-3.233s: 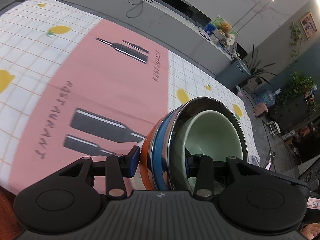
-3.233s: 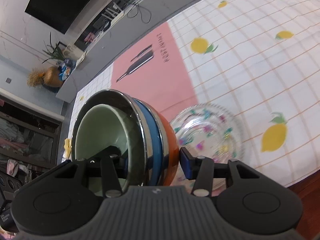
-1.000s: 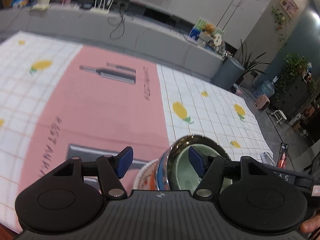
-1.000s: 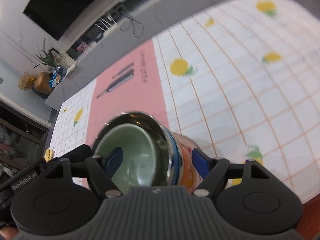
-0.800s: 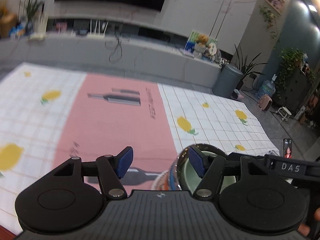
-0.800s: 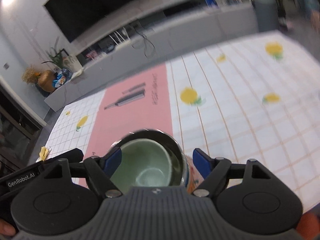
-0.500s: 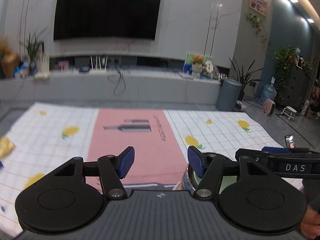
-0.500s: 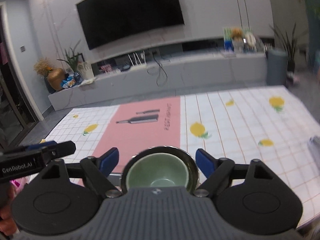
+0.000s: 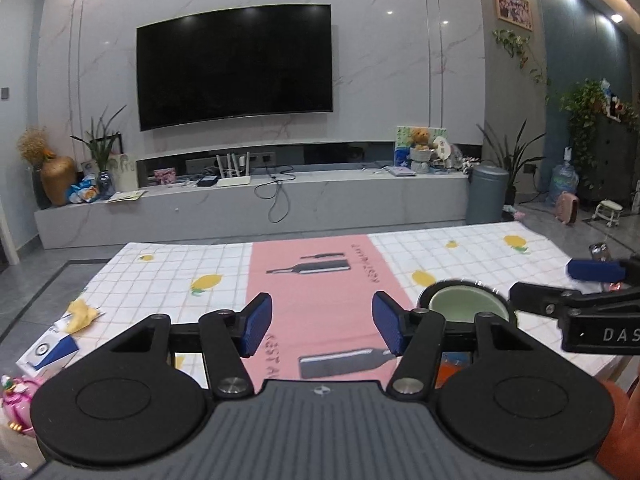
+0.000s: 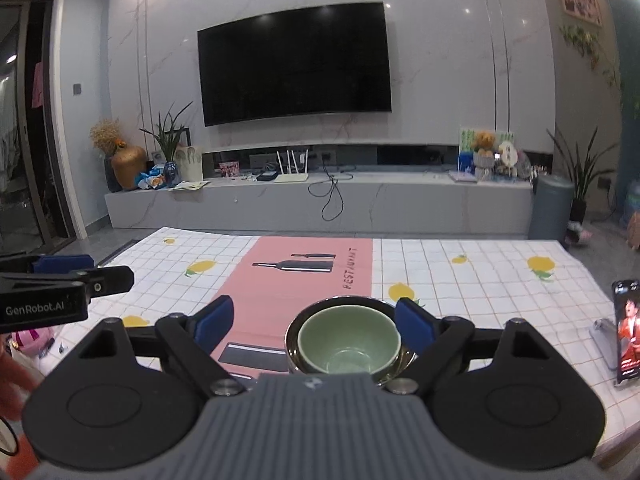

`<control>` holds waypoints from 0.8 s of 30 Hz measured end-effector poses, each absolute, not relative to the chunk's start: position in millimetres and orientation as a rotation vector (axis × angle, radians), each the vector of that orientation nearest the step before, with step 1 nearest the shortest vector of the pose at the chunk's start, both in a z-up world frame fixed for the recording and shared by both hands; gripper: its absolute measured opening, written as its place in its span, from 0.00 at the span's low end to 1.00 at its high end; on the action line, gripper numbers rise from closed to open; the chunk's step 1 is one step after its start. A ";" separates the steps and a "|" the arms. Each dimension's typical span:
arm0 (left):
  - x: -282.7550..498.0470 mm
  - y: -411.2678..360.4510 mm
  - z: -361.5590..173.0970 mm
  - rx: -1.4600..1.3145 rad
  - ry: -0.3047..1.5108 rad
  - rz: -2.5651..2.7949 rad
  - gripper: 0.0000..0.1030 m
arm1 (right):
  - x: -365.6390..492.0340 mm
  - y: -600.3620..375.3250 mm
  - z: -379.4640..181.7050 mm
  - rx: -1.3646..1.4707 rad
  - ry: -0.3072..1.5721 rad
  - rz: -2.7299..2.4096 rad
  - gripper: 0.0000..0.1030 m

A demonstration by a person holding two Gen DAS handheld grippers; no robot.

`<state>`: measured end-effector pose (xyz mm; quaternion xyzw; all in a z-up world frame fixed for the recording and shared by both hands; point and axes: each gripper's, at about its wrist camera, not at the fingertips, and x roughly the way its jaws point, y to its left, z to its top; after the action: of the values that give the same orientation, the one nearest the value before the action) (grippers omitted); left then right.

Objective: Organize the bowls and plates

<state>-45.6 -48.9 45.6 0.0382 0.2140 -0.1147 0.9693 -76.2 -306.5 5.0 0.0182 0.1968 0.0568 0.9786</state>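
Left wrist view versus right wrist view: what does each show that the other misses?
Only the left wrist view shows the blue-and-white box and yellow scrap at the cloth's left edge. Only the right wrist view shows the lit phone propped at the right. Both show the green bowl nested in the steel bowl on the tablecloth, and both open grippers: left gripper, right gripper.

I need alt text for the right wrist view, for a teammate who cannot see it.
The right hand-held gripper is open above a green bowl nested in a steel bowl on the lemon-print tablecloth. The left hand-held gripper shows at the left edge, a phone stands at the right, and a wall television hangs behind.
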 end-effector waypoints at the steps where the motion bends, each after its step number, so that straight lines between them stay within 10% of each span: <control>1: -48.6 -47.3 43.0 0.082 0.429 -0.210 0.67 | -80.4 -304.1 3.6 0.025 0.386 0.107 0.85; 24: -53.1 -53.3 -39.2 0.105 0.656 -0.096 0.79 | -100.6 -278.6 -68.6 -0.039 0.558 0.059 0.85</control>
<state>-53.1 -53.3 -39.2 0.0514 0.3217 -0.0471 0.9443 -100.6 -278.6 -68.6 -0.0191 0.2752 0.0290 0.9608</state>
